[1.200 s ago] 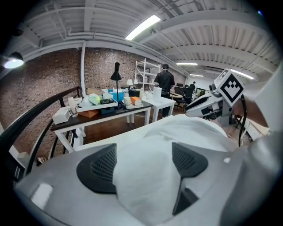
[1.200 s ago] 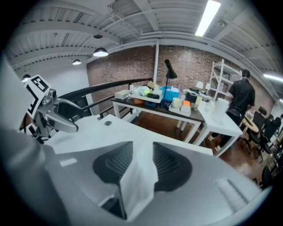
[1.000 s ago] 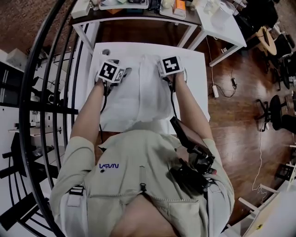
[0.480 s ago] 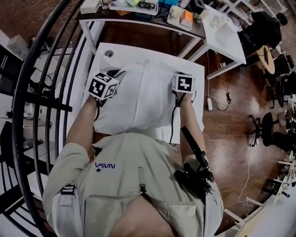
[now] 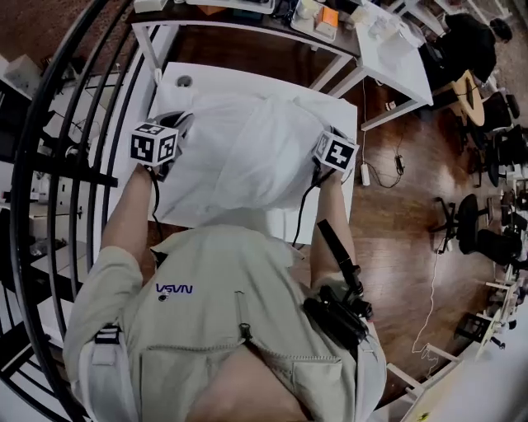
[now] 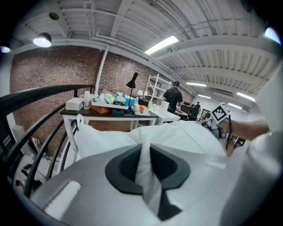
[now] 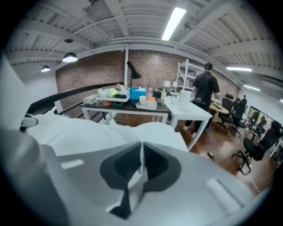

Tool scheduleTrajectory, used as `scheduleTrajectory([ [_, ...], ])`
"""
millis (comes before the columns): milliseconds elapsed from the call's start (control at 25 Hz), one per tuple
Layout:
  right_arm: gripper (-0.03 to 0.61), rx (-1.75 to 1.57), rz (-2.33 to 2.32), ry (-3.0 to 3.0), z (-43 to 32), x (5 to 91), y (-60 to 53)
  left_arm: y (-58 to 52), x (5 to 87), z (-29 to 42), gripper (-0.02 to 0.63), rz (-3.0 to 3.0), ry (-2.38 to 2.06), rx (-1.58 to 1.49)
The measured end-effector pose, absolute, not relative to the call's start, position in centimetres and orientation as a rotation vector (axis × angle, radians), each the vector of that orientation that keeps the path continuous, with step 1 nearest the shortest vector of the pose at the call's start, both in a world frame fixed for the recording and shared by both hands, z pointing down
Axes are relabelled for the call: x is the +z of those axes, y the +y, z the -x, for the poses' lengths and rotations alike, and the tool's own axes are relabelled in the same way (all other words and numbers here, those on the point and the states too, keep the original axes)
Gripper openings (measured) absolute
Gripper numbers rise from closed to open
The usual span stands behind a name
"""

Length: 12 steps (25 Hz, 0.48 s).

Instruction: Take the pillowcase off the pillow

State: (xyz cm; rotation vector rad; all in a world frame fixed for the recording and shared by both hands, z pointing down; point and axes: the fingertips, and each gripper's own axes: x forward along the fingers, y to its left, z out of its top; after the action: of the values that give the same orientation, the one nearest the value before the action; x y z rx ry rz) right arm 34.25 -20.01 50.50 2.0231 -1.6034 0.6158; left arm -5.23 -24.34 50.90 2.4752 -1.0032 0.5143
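Brown wood floor [image 5: 396, 206] fills the right side of my head view, and a black railing [image 5: 62, 165] curves down the left side. Between them stands the white table [image 5: 216, 80], with a cluttered desk [image 5: 247, 15] just beyond its far edge. The pillow [image 5: 247, 152] lies on the table and covers most of it, reaching from the left edge almost to the right edge; its near end runs under my operator's chest, so I cannot see where it stops. The white pillowcase [image 5: 206, 185] is on it, puffed and creased, bunched up between the two grippers. At the table's left edge the left gripper [image 6: 143, 152] has just been closing, and its jaws now stand narrow with a thick vertical fold of pillowcase pinched between the dark pads. At the table's right edge the right gripper [image 7: 141, 152] has its jaws pressed nearly together on a thin edge of the same cloth. Each marker cube rides above the cloth, the left cube [image 5: 154, 144] and the right cube [image 5: 336, 152] well apart with the pillow between them. Near the table's far left corner sits a small grey hole [image 5: 183, 81].
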Motion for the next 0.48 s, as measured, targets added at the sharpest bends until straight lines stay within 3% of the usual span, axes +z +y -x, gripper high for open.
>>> scheduleTrajectory([
  [80, 0.022, 0.596, -1.985, -1.686, -32.9, 50.9, -20.5, -25.7, 51.1, 3.8, 0.085, -2.516, -1.019, 0.562],
  [200, 0.139, 0.607, -1.996, -1.84, -31.2, 49.1, -19.5, -26.3, 49.4, 3.6, 0.258, -2.561, -1.072, 0.587],
  [280, 0.161, 0.636, -2.002, -1.928, -29.5, 48.0, -17.0, -24.8, 48.2, 4.5, 0.342, -2.591, -1.079, 0.597],
  [480, 0.197, 0.677, -1.863, -2.082, -23.5, 47.5, -10.8, -17.2, 48.7, 4.6, 0.377, -2.629, -0.973, 0.617],
])
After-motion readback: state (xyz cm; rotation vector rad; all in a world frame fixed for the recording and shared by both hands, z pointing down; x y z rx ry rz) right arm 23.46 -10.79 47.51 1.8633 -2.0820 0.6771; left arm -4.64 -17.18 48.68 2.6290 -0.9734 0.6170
